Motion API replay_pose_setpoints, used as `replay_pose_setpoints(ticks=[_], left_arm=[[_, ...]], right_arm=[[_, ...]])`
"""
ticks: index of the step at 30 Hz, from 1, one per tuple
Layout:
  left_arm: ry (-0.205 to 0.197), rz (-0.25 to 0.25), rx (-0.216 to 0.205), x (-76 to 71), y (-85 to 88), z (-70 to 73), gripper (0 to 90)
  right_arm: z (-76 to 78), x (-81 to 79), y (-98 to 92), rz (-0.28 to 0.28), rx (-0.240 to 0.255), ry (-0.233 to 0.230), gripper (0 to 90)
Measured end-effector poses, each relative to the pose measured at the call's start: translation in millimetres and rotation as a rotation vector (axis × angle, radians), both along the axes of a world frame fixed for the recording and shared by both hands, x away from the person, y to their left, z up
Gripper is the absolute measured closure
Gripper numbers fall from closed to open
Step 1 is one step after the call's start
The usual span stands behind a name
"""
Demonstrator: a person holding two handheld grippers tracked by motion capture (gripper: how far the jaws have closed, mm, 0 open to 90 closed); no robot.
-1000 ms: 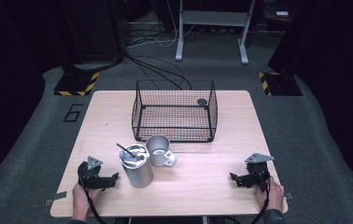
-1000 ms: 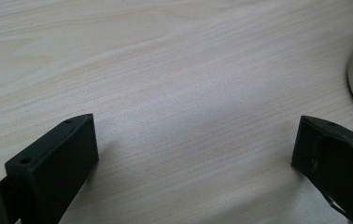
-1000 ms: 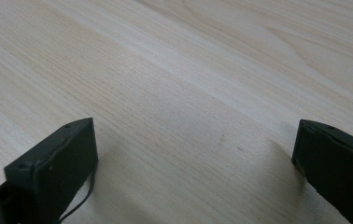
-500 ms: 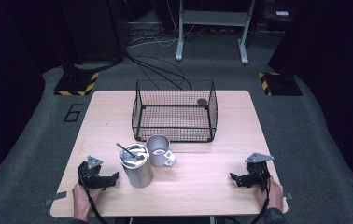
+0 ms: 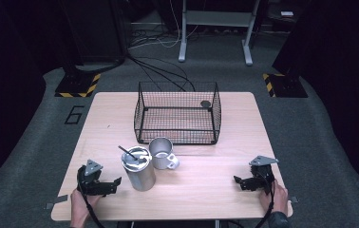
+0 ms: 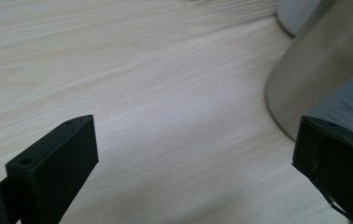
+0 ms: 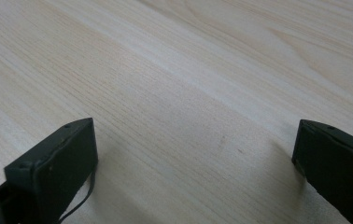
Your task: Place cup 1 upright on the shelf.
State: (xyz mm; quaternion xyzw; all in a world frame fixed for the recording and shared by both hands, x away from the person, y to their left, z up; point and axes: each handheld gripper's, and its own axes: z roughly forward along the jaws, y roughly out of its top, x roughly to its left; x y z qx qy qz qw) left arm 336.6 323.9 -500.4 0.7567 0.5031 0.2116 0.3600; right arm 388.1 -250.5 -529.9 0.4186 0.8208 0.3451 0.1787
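Observation:
A tall steel canister [image 5: 138, 169] with a dark utensil sticking out of its top stands on the wooden table [image 5: 201, 187], and a steel mug [image 5: 162, 153] sits just to its right. My left gripper [image 5: 115, 183] rests on the table to the canister's left, open, with nothing between its jaws. Along those jaws the canister's wall [image 6: 314, 60] rises at the right. Near the table's front right corner my right gripper [image 5: 238, 182] lies open over bare wood [image 7: 188, 116].
A black wire basket [image 5: 177, 114] stands at the back middle of the table, with a small dark round object [image 5: 205, 103] at its far right. Dark carpet, cables and a metal stand lie beyond the table.

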Motion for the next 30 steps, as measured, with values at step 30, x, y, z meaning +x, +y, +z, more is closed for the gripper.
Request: replay_pose_setpoints(ticks=[30], left_arm=[[-0.112,-0.203,-0.114,-39.3,-39.8,62.6,0.0]], right_arm=[[0.1,0.0,0.7,-0.003,0.002,0.006,0.0]])
